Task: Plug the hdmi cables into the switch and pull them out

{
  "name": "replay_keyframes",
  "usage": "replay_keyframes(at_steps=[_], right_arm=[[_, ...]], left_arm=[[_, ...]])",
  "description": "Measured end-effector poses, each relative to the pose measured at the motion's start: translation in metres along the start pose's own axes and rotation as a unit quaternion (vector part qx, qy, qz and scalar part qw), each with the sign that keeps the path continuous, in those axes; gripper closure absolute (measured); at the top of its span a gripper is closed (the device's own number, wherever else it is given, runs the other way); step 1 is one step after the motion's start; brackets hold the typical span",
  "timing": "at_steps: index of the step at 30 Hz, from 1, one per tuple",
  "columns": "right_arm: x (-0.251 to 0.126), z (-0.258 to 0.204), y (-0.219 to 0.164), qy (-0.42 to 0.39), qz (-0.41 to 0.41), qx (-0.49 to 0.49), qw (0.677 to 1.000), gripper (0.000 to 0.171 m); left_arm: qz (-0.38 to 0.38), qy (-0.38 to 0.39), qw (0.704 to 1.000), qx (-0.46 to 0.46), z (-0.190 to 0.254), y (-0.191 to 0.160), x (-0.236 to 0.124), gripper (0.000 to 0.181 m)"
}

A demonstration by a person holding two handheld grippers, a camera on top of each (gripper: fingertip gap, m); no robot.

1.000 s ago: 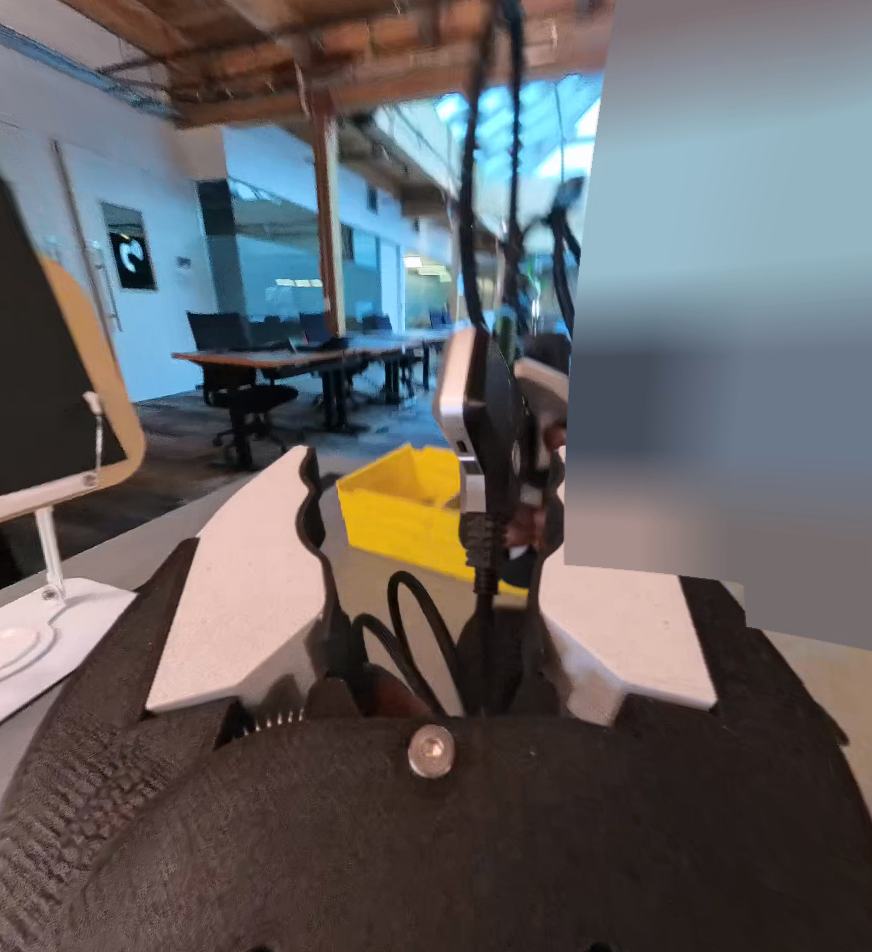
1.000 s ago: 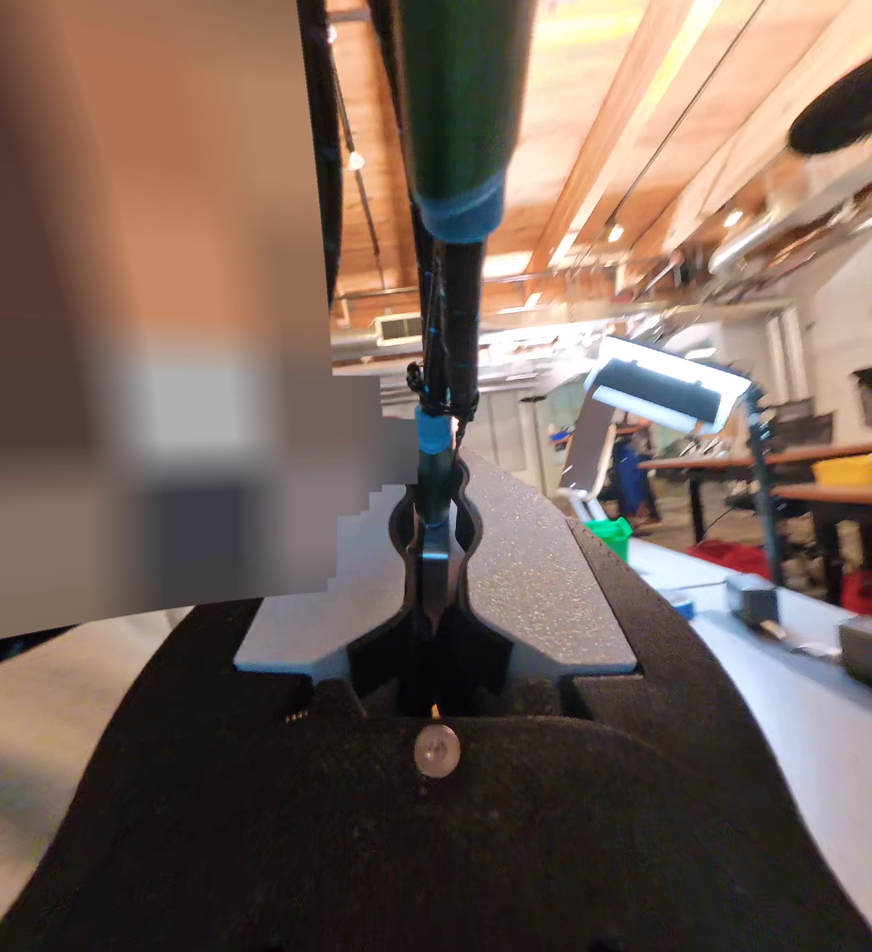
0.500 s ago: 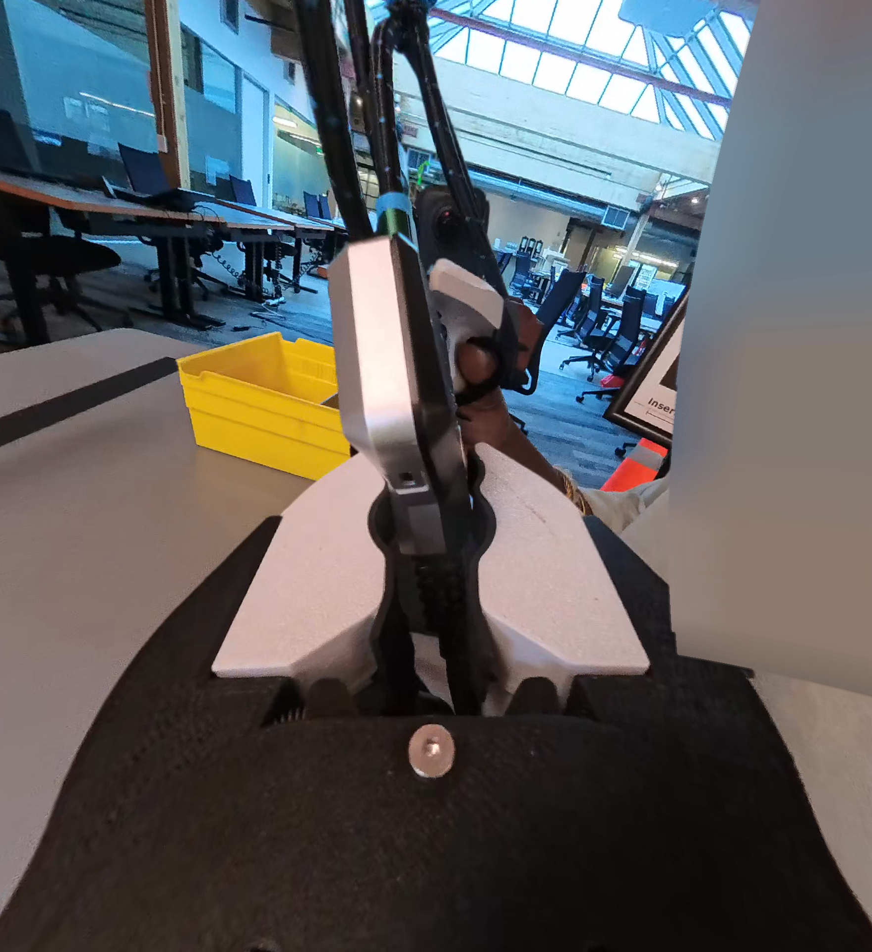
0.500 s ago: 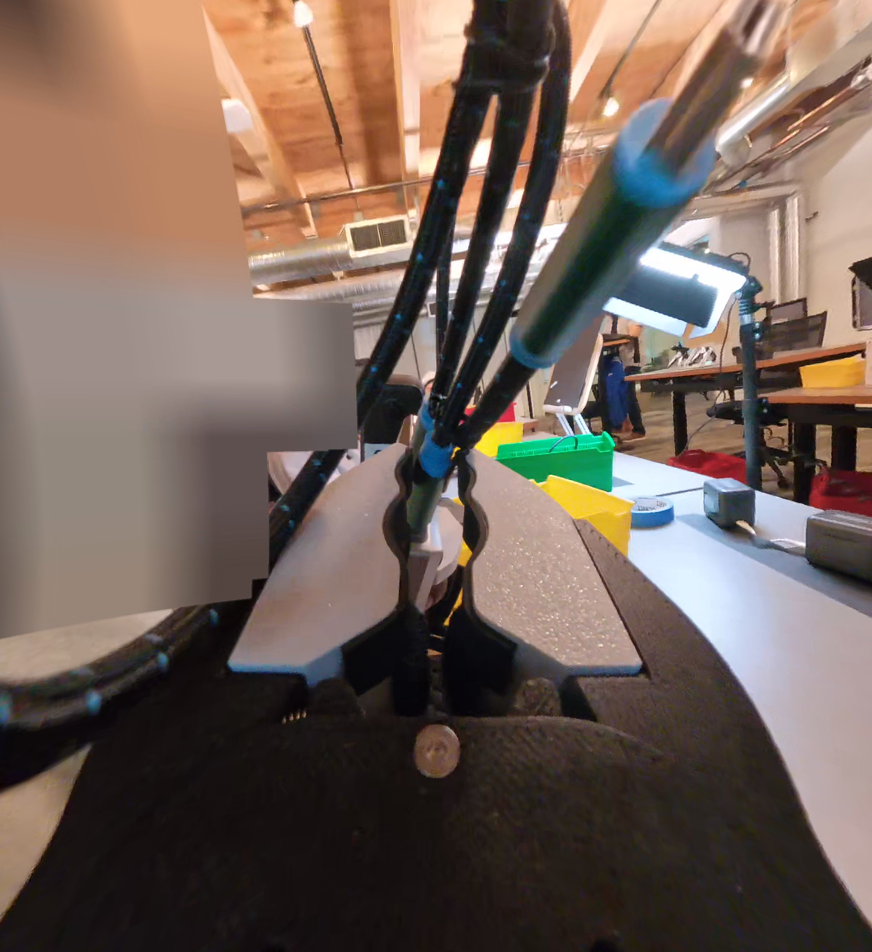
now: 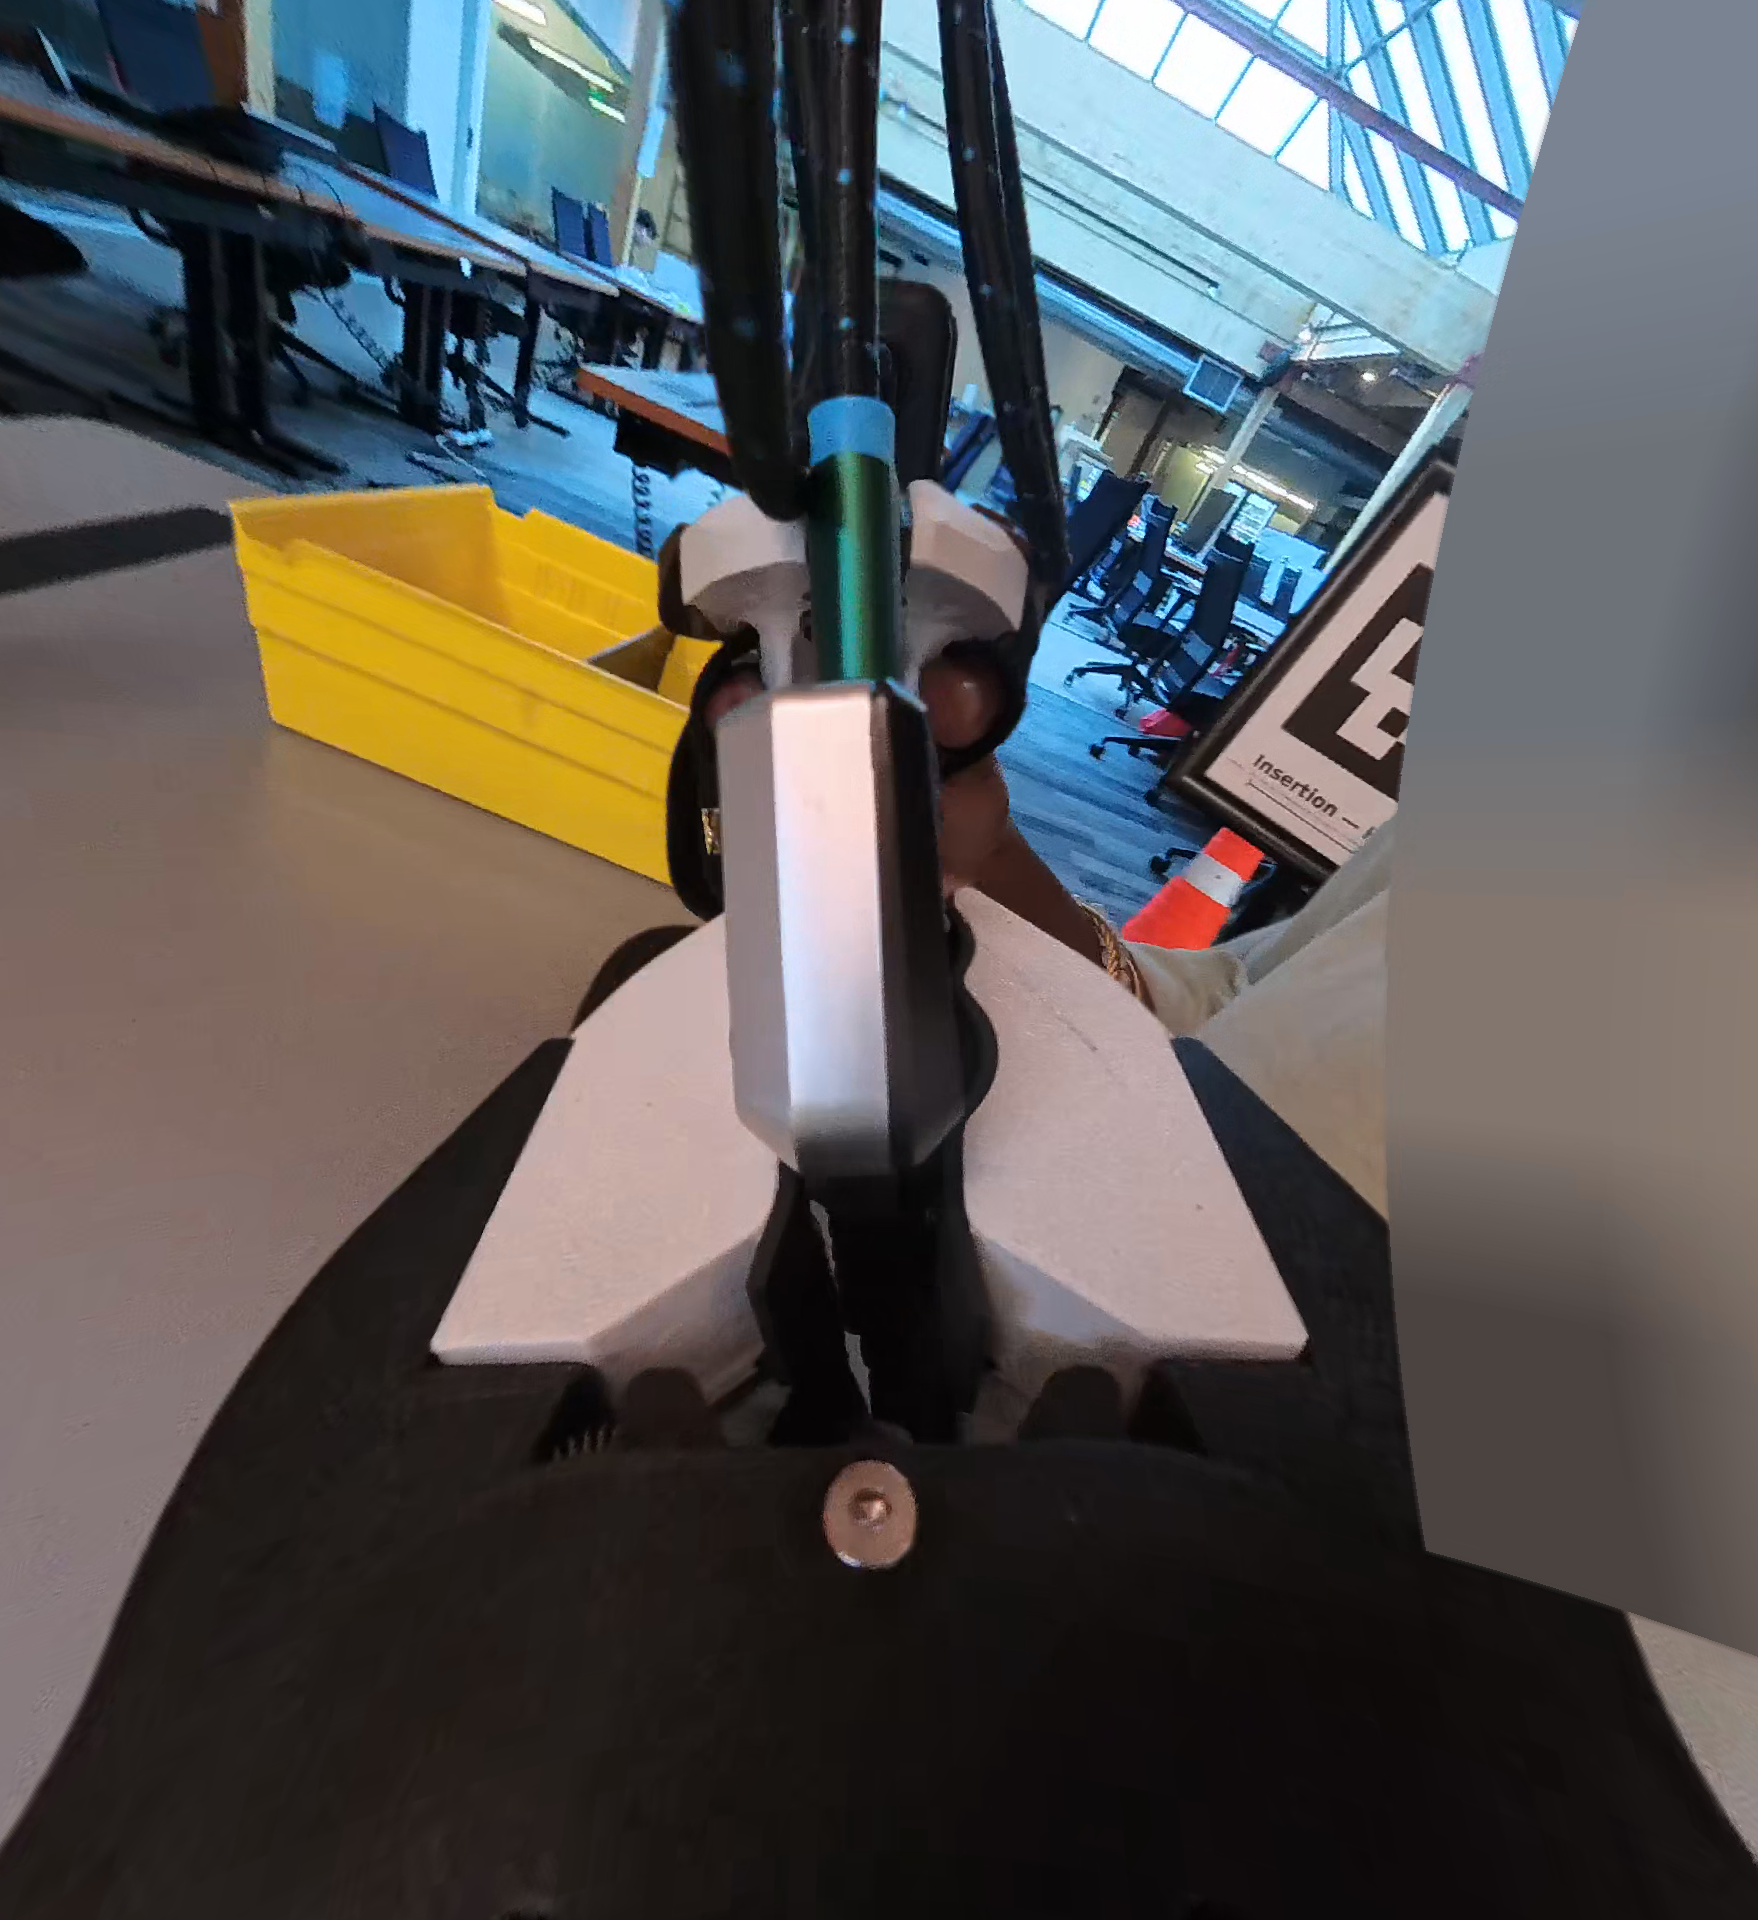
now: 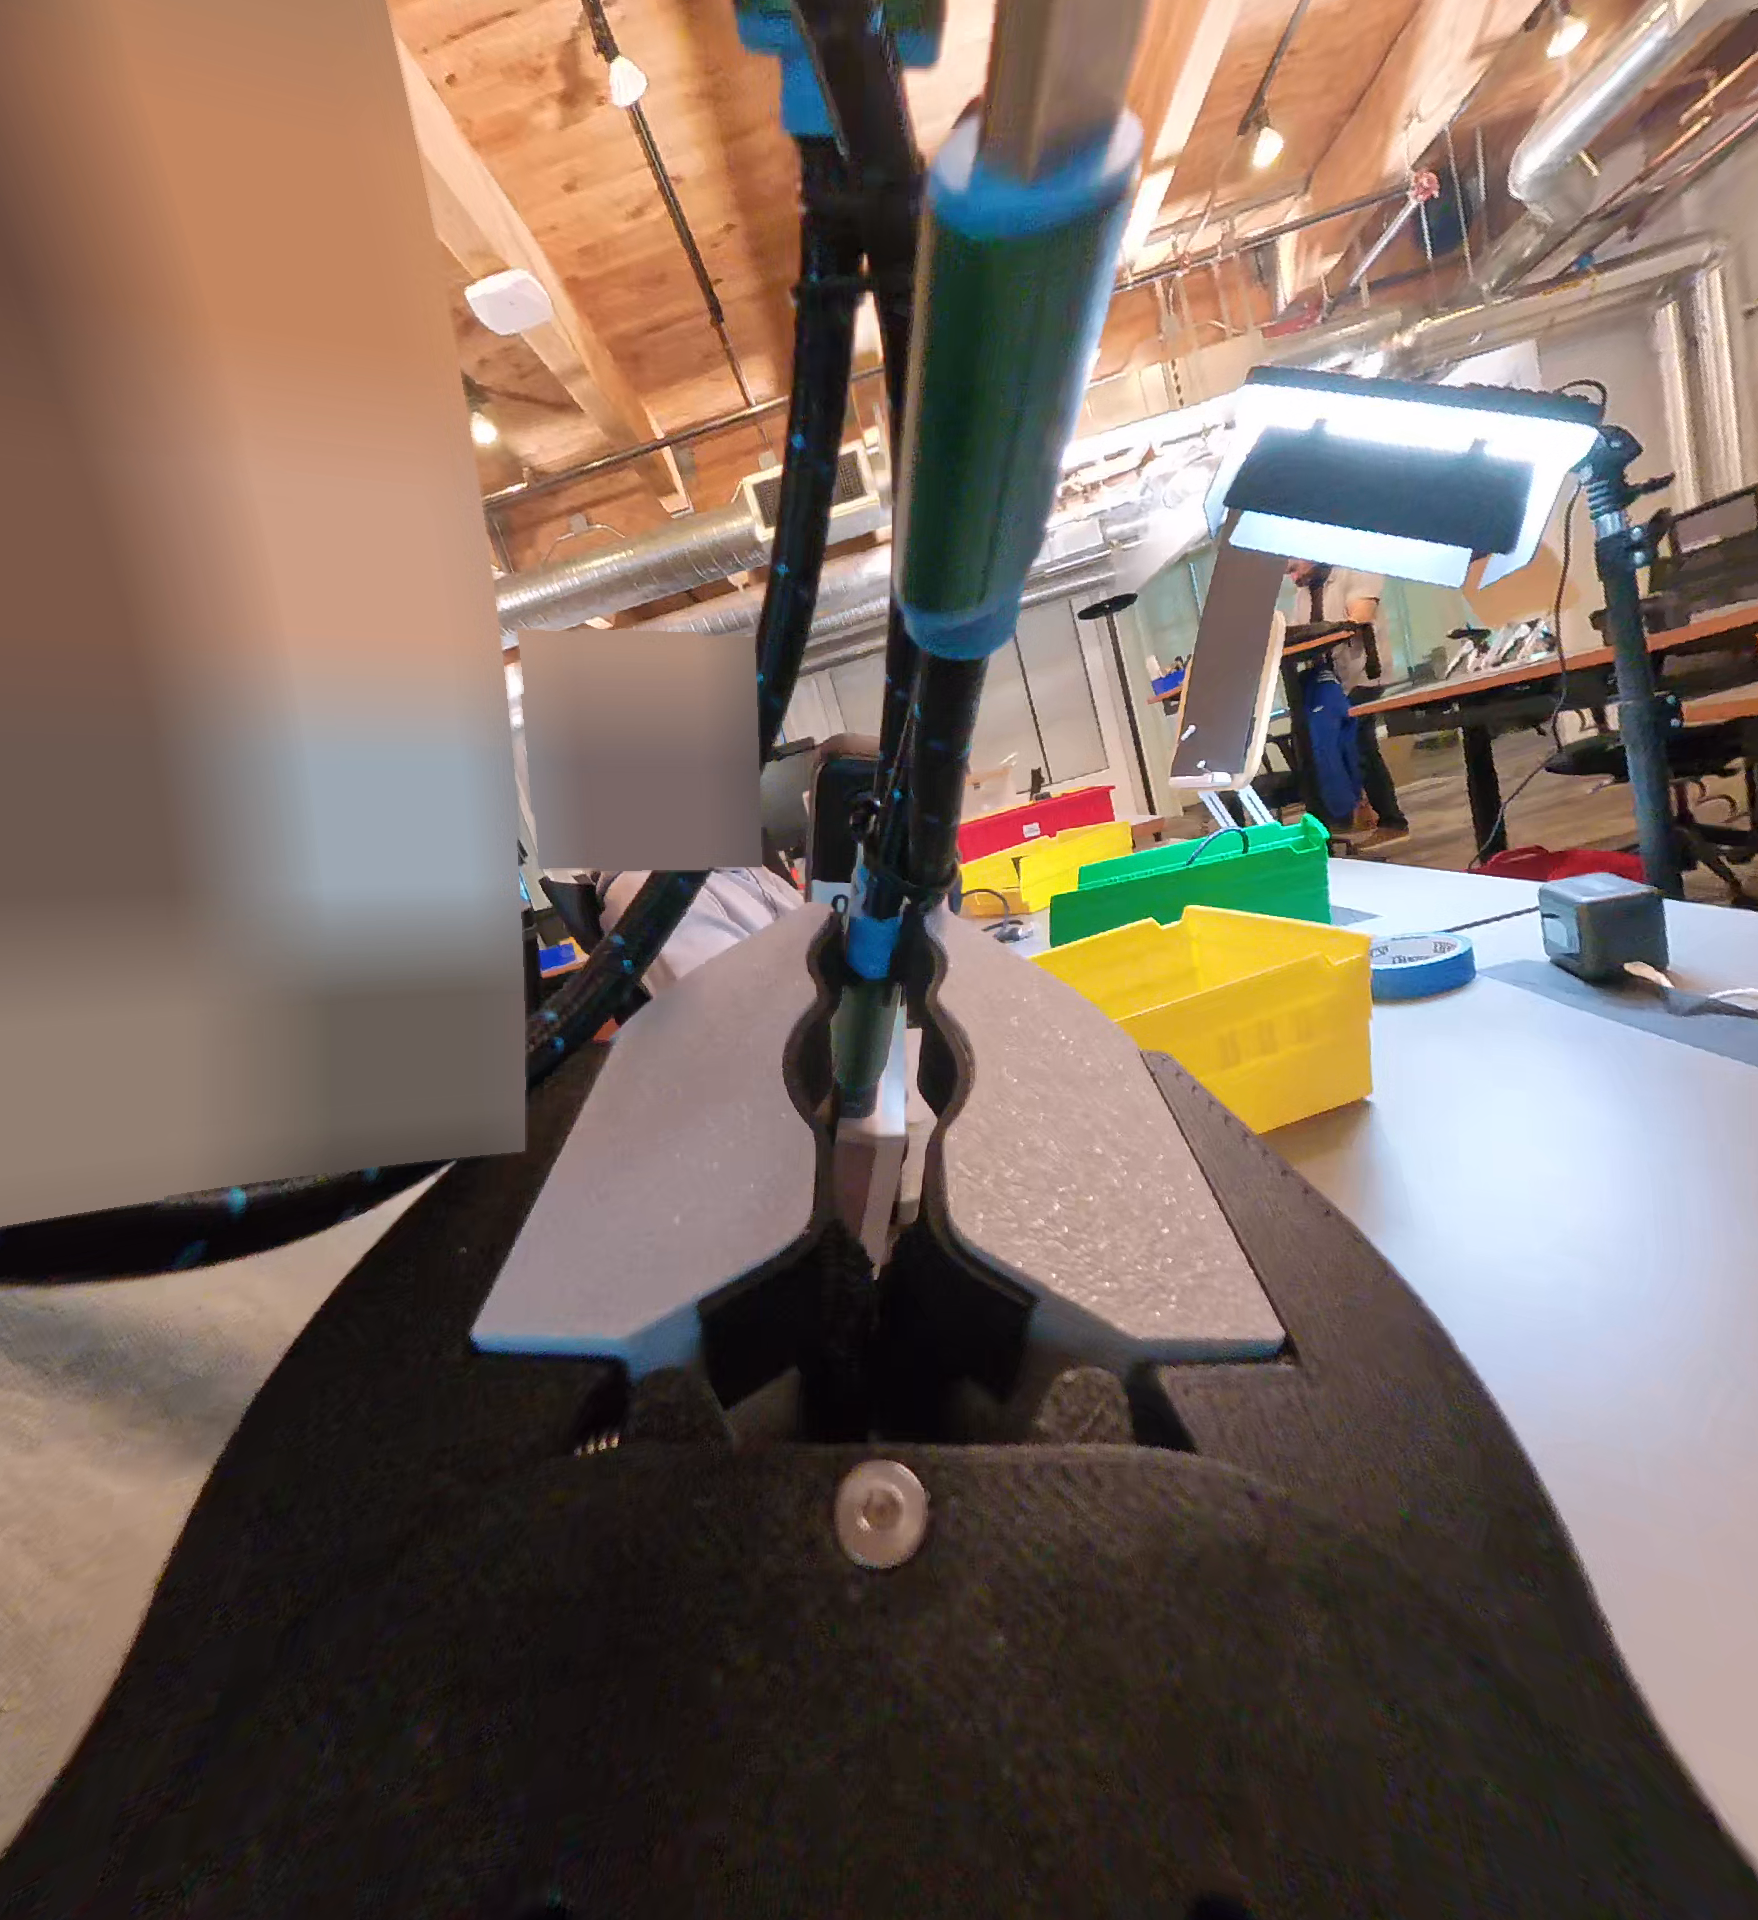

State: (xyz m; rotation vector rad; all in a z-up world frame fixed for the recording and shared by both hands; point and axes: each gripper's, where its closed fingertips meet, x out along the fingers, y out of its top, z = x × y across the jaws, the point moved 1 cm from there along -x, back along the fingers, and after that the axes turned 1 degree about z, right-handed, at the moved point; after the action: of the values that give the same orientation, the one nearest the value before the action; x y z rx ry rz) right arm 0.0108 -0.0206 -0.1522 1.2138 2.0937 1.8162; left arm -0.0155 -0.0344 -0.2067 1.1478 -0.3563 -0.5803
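My left gripper [image 5: 823, 940] is shut on the silver and black HDMI switch [image 5: 813, 914] and holds it upright above the table [image 5: 179, 935]. A green HDMI plug [image 5: 854, 582] with a blue band enters the switch's far end. My right gripper [image 6: 880, 935] is shut on that green plug [image 6: 867, 1023]; the switch's silver edge [image 6: 880, 1153] shows just below it. The right gripper also shows in the left wrist view [image 5: 849, 551], facing me. A second green plug [image 6: 1000, 395] hangs loose on black braided cables [image 6: 802, 520] in front of the right camera.
A yellow bin [image 5: 439, 634] stands on the grey table behind the switch. In the right wrist view a yellow bin [image 6: 1239, 1003], a green bin [image 6: 1187, 888], a blue tape roll [image 6: 1426, 961] and small grey boxes [image 6: 1602, 925] lie to the right. A lamp panel [image 6: 1394, 468] stands behind. There is about 6 cm between the tips of the two grippers.
My left gripper was open around the cable under the switch; it has closed on the switch, which now sits deeper between the fingers. The right gripper stayed shut on the plug.
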Motion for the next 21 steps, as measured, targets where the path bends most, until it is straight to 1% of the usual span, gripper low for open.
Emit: replay_keyframes(at_steps=[6, 9, 12, 15, 16, 18, 19, 21], right_arm=[[-0.003, 0.0, 0.001, -0.016, 0.013, -0.003, 1.0, 0.161], [-0.004, 0.003, 0.002, -0.038, 0.017, -0.01, 0.999, 0.161], [-0.005, 0.002, 0.003, -0.044, 0.025, -0.005, 0.999, 0.16], [-0.003, 0.003, 0.0, -0.047, 0.005, -0.007, 0.999, 0.159], [-0.003, 0.006, -0.003, -0.055, -0.018, -0.012, 0.998, 0.158], [-0.003, 0.017, -0.005, -0.097, -0.05, -0.038, 0.993, 0.157], [-0.001, 0.021, -0.004, -0.114, -0.047, -0.042, 0.991, 0.155], [0.002, 0.027, -0.004, -0.152, -0.023, -0.041, 0.987, 0.15]], left_arm=[[-0.024, 0.003, 1.0, 0.003, 0.0, -0.002, 0.0, 0.157], [-0.026, 0.028, 0.999, 0.021, -0.004, -0.003, 0.001, 0.156], [-0.026, 0.04, 0.998, 0.031, -0.003, -0.003, 0.001, 0.156], [-0.019, 0.046, 0.998, 0.029, -0.004, -0.005, -0.002, 0.157], [-0.012, 0.059, 0.998, 0.032, -0.008, -0.004, -0.004, 0.157], [0.028, 0.098, 0.994, 0.044, -0.018, 0.003, -0.007, 0.157], [0.035, 0.116, 0.991, 0.051, -0.021, 0.004, -0.008, 0.157], [0.067, 0.186, 0.976, 0.094, -0.031, 0.012, -0.011, 0.157]])
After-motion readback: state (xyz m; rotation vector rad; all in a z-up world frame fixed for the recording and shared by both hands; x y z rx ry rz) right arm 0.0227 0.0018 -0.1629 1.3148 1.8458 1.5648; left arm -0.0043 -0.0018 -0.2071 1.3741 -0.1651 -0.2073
